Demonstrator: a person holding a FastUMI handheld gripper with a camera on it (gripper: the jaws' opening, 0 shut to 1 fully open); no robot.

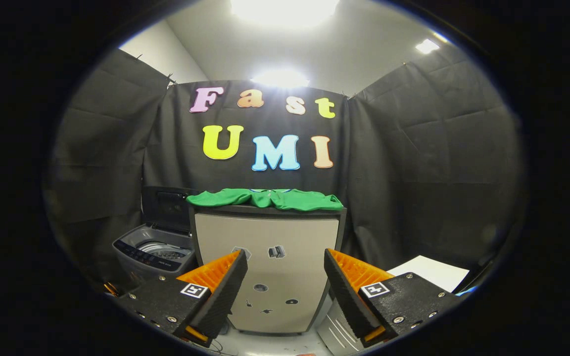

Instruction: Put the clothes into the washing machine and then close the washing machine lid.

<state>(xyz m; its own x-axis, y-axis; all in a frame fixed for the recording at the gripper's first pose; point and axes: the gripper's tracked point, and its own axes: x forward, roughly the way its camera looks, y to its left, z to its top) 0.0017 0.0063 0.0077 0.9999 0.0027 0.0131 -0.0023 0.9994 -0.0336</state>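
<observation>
Nearest: tongs (285, 287) spread wide, nothing between the fingers (225, 291), pointed at the front panel of a tall cabinet-like desk (270, 267). Beyond and above the fingertips, green clothes (265, 199) spread flat across the desk top, untouched, well apart from the tongs. To the left of the desk and lower, washing machine (154, 252) with lid (166, 207) raised upright, drum open, seemingly no green cloth inside. Judged from this: nothing done yet. Left to do: reach up and grip the clothes, carry across into the drum, then swing the lid down.
</observation>
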